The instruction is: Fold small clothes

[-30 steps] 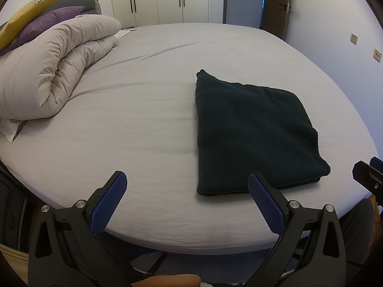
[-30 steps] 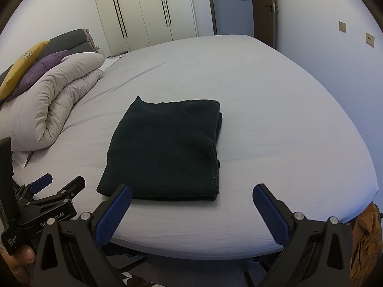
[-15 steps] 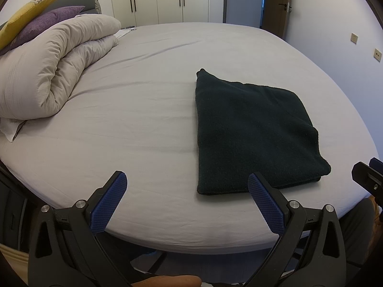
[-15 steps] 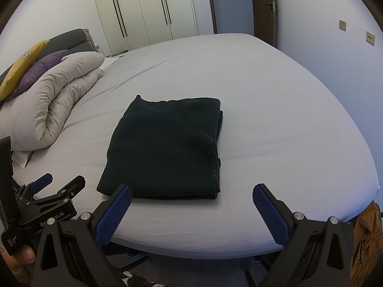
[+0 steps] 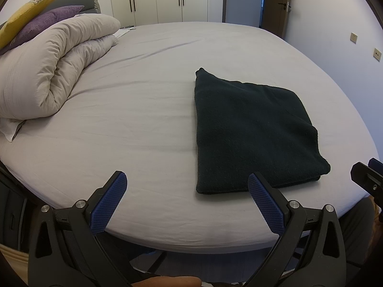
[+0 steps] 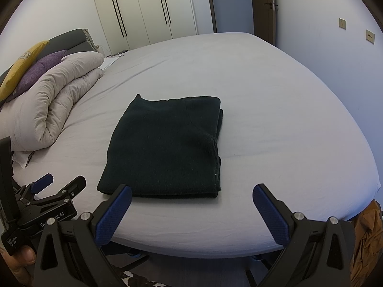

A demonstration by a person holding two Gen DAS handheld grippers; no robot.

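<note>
Pale grey sheet covers a wide bed (image 5: 143,124) in a bedroom with white wardrobes (image 6: 143,9) at twelve o'clock. A rolled duvet (image 5: 47,71) with a purple cushion (image 5: 45,24) and a yellow cushion (image 5: 28,12) lies at ten o'clock in both views. The dark green garment (image 6: 165,148) lies flat on the sheet as a neat rectangle in several layers, close to the near edge of the bed.

The left gripper (image 5: 186,201) hangs off the bed's near edge with its jaws wide apart, empty; the garment sits at two o'clock from it. The right gripper (image 6: 191,208) is likewise spread and empty, with the garment at twelve o'clock, just beyond its tips.

The fold looks largely done. If one more fold is wanted, each gripper should probably pinch all layers at a near corner, lift together and lay the edge squarely onto the far edge, so the stacked side at three o'clock does not slip apart.
</note>
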